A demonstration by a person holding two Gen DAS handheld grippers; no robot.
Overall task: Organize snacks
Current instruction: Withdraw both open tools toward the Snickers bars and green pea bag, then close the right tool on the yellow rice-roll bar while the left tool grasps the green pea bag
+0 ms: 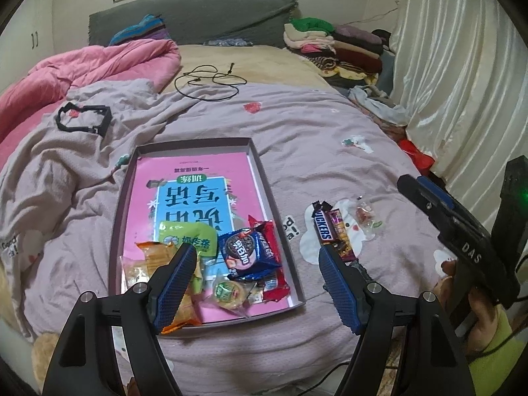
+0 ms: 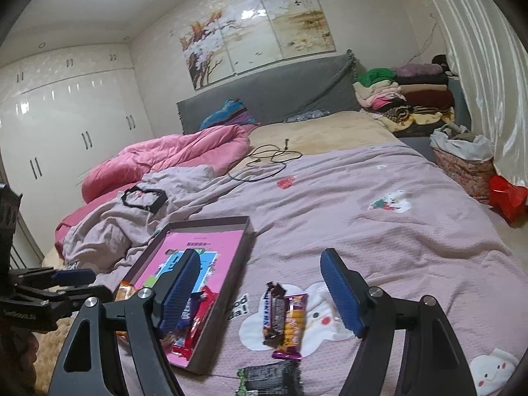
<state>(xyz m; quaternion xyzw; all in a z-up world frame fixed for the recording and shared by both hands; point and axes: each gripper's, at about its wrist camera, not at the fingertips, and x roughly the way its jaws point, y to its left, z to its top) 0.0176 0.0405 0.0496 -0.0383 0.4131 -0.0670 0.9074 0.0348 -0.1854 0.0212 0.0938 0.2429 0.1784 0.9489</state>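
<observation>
A shallow box tray (image 1: 264, 178) with a pink book inside lies on the bed; it also shows in the right wrist view (image 2: 246, 241). Its near end holds several snacks: an Oreo pack (image 1: 249, 250), a green packet (image 1: 188, 236), an orange packet (image 1: 155, 254), a red bar (image 1: 275, 283). A Snickers bar (image 1: 321, 224) (image 2: 274, 313), a purple biscuit bar (image 1: 341, 236) (image 2: 293, 323) and a clear candy (image 1: 364, 214) lie on the cover right of the tray. A dark packet (image 2: 270, 379) lies nearer. My left gripper (image 1: 255, 264) is open and empty above the tray's near end. My right gripper (image 2: 260, 270) (image 1: 429, 198) is open and empty above the loose bars.
A pink quilt (image 1: 82, 66) and rumpled cover lie at the left. A black frame (image 1: 84, 118) and a black cable (image 1: 211, 79) lie farther up the bed. Folded clothes (image 1: 333, 43) are stacked at the headboard. A curtain (image 1: 462, 82) hangs at the right.
</observation>
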